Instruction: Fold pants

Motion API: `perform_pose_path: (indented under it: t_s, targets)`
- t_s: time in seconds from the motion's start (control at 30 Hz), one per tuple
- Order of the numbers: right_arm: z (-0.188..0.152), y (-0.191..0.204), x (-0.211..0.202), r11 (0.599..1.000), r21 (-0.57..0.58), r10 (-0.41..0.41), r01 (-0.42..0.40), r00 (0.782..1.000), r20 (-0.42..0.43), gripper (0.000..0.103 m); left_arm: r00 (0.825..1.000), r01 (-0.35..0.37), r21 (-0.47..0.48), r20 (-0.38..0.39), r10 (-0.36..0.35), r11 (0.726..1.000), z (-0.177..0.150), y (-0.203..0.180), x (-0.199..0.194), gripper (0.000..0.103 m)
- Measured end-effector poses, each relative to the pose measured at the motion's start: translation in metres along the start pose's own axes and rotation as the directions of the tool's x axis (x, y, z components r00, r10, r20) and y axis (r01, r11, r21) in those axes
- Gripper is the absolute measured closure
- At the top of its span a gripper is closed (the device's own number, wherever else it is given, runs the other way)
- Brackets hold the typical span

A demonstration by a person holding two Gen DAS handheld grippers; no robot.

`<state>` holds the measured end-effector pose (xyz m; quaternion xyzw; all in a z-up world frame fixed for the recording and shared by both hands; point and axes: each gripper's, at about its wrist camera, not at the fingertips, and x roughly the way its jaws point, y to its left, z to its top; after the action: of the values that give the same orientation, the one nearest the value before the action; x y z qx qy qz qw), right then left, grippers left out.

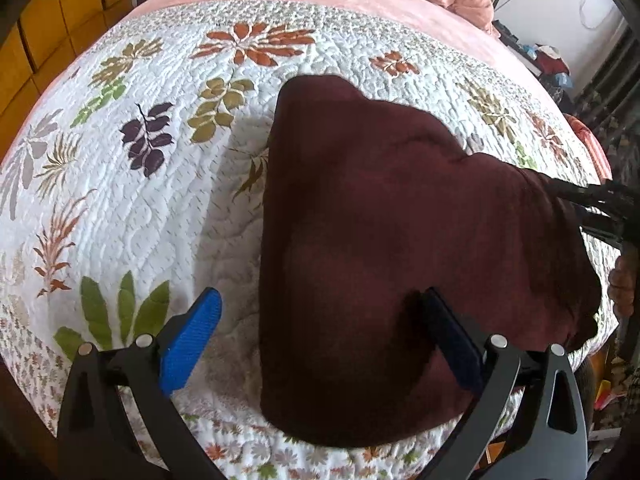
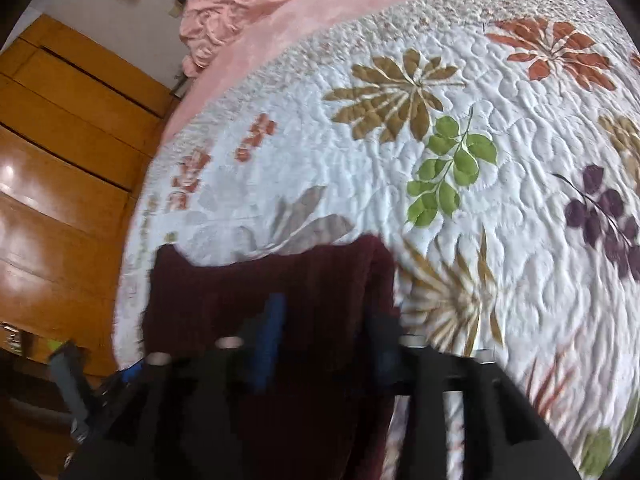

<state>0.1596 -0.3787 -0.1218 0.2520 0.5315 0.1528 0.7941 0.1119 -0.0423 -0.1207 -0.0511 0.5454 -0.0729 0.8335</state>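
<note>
At lower centre, my left gripper [image 1: 320, 344] gapes, empty, astride the maroon pants [image 1: 400, 220]; my right gripper [image 2: 324, 340] stands part-open over the fabric, grip uncertain; best to pinch the edges squarely.

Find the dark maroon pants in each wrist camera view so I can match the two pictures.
Left wrist view: the maroon pants fill the centre and right, lying on the quilt, reaching the bottom between the fingers.
Right wrist view: the maroon pants sit at the lower left-centre, partly behind the blurred fingers.
Shared landmark: the purple leaf print on the white floral quilt.
</note>
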Motion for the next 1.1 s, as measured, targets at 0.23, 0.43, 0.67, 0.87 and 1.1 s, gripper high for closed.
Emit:
perform_pose_path:
  t_s: [0.23, 0.43, 0.67, 0.87, 1.1]
  targets:
    - [-0.073, -0.002, -0.047, 1.000, -0.003, 0.008, -0.008, 1.000, -0.014, 0.028, 0.999, 0.030, -0.039, 0.015, -0.030, 0.999, -0.015, 0.011, -0.011, 0.003]
    - [-0.111, -0.004, -0.040, 0.998, 0.046, 0.042, -0.039, 0.997, -0.061, 0.050, 0.999, 0.053, -0.090, 0.005, -0.053, 0.995, -0.019, 0.016, -0.002, 0.003]
    - [-0.109, 0.010, -0.052, 1.000, 0.013, 0.027, -0.026, 0.999, -0.020, 0.078, 0.998, 0.068, -0.082, 0.015, -0.067, 0.994, -0.019, 0.014, -0.012, 0.003]
    - [-0.122, -0.007, -0.027, 0.999, 0.040, -0.027, 0.030, 0.997, -0.073, 0.076, 0.998, 0.067, -0.077, -0.006, -0.067, 0.995, -0.025, 0.011, -0.002, 0.003]
    - [-0.121, -0.003, -0.058, 0.999, 0.040, -0.035, 0.035, 0.999, -0.016, 0.062, 0.996, 0.086, -0.046, 0.032, -0.084, 0.995, -0.022, 0.005, -0.023, 0.003]
